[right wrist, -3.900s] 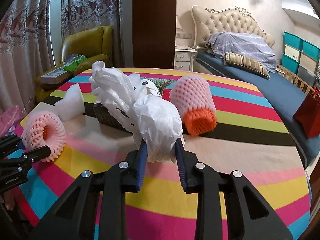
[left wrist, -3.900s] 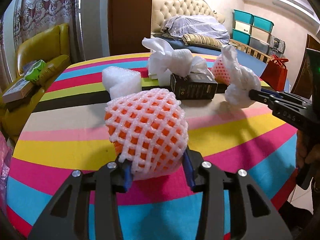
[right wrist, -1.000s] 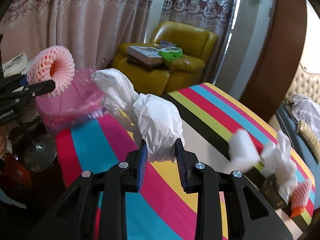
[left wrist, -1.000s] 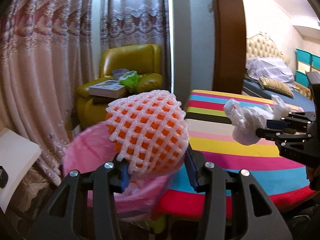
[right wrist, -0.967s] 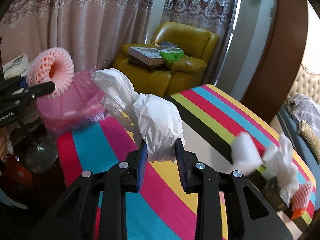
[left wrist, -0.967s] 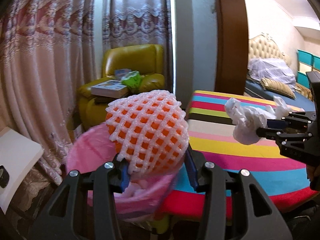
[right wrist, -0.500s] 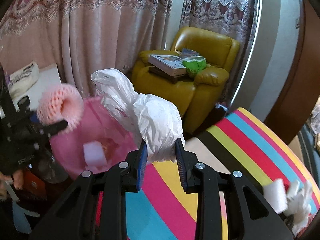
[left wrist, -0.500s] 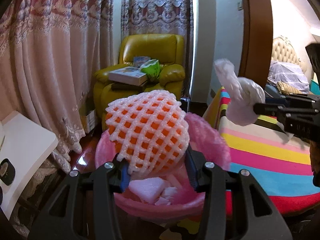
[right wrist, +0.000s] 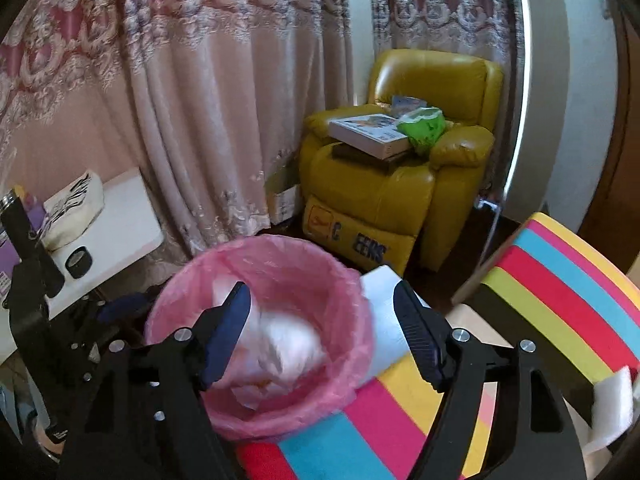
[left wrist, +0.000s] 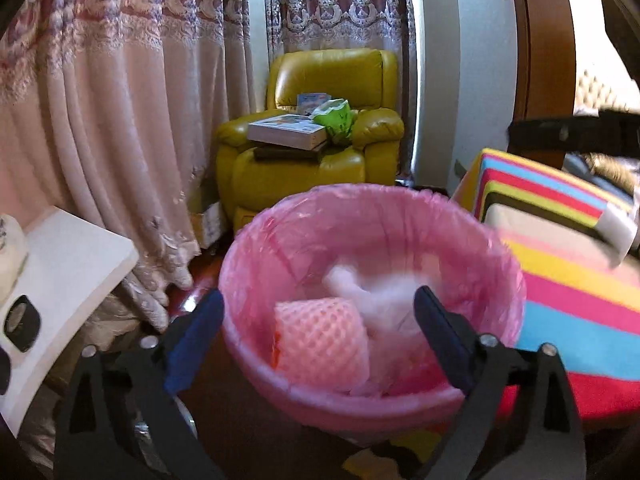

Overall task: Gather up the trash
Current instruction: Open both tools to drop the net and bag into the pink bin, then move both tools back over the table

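Both grippers, left gripper (left wrist: 316, 336) and right gripper (right wrist: 322, 334), were opening empty above the pink-lined bin (left wrist: 400, 216), so foam net (left wrist: 322, 346) and white wrapping (right wrist: 280, 344) landed inside.

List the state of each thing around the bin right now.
Left tongs: opening, nothing between the jaws.
Right tongs: opening, nothing between them.
Pink-lined bin: upright, partly filled.
Foam fruit net: lying inside the bin.
White crumpled paper: inside the bin, blurred.

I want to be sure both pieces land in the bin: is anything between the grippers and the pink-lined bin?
Nothing visible is. Both grippers' jaws are opening right above the pink-lined bin. The foam net and the white wrapper are already inside its rim, clear of the left gripper and right gripper.
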A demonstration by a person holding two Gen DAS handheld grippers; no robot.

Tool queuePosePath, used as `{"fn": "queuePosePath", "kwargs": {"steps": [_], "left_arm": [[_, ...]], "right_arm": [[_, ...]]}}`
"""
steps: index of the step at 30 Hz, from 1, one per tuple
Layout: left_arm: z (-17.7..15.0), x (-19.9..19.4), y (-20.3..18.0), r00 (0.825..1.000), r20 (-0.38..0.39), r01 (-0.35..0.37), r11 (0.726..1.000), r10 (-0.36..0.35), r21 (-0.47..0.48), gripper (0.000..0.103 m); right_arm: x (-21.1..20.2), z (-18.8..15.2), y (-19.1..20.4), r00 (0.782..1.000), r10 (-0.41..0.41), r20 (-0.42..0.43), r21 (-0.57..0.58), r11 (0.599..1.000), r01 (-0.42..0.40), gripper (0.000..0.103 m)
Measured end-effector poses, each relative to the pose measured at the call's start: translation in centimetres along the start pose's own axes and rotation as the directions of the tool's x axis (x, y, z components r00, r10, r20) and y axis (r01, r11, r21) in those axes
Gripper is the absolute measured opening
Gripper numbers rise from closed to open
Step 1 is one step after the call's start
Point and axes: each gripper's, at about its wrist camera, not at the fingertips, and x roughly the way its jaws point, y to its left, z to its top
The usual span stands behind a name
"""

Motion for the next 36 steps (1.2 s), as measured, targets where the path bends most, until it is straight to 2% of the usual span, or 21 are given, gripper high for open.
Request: {"fn": "queuePosePath", "kwargs": {"steps": [3, 6, 9, 12, 14, 18, 21, 24, 28, 30, 32, 36], "left_arm": [[-0.7, -0.7, -0.6, 1.0, 0.014, -0.021, 1.0, 0.021, 0.017, 0.098], [-1.4, -1.4, -2.0, 1.0, 0.014, 0.004, 0.999, -0.004, 0.036, 0.098], [-1.7, -2.4, -4.3, 0.999, 0.048, 0.008, 0.996, -0.012, 0.09, 0.098], [-1.8, -3.6, -7.4, 0.995, 0.079, 0.044, 0.988, -0.056, 0.149, 0.098], [-1.9, -4.1, -9.7, 0.99, 0.083, 0.103, 0.98, -0.118, 0.172, 0.098], [-2.4, -3.6, -14.5, 0.972, 0.019, 0.226, 0.951, -0.235, 0.212, 0.098], [-2.9, -2.9, -18.9, 0.95, -0.052, 0.31, 0.916, -0.307, 0.254, 0.098], [-3.1, -2.6, -22.4, 0.928, -0.091, 0.372, 0.881, -0.362, 0.293, 0.098], [-3.1, -2.6, -27.1, 0.907, -0.119, 0.419, 0.843, -0.403, 0.338, 0.098], [-2.6, -2.4, -29.1, 0.895, -0.131, 0.444, 0.825, -0.426, 0.349, 0.098], [-2.4, -2.2, -30.8, 0.887, -0.139, 0.459, 0.816, -0.44, 0.351, 0.098], [-1.1, -1.2, -34.1, 0.865, -0.17, 0.502, 0.794, -0.473, 0.344, 0.098]], "right_arm": [[-1.3, -1.4, -2.3, 1.0, -0.027, -0.002, 0.026, 0.999, 0.027, 0.07], [-2.8, -3.5, -4.6, 0.997, -0.071, -0.008, 0.036, 0.997, 0.072, 0.073], [-4.1, -6.0, -6.9, 0.991, -0.128, -0.024, 0.049, 0.99, 0.129, 0.074], [-5.7, -8.6, -9.3, 0.982, -0.186, -0.039, 0.061, 0.98, 0.188, 0.074], [-7.0, -10.3, -10.7, 0.974, -0.223, -0.047, 0.063, 0.972, 0.226, 0.074], [-10.5, -14.0, -14.0, 0.944, -0.323, -0.058, 0.063, 0.943, 0.327, 0.074], [-13.4, -16.5, -16.6, 0.914, -0.401, -0.061, 0.07, 0.912, 0.405, 0.074], [-16.5, -18.5, -19.8, 0.89, -0.452, -0.064, 0.121, 0.881, 0.457, 0.074], [-19.9, -20.3, -24.7, 0.856, -0.511, -0.075, 0.218, 0.829, 0.515, 0.074], [-20.7, -20.7, -26.7, 0.847, -0.525, -0.083, 0.256, 0.81, 0.527, 0.074], [-21.0, -20.8, -28.6, 0.848, -0.522, -0.094, 0.29, 0.8, 0.525, 0.074], [-19.3, -19.8, -31.3, 0.847, -0.517, -0.121, 0.291, 0.798, 0.528, 0.074]]}}
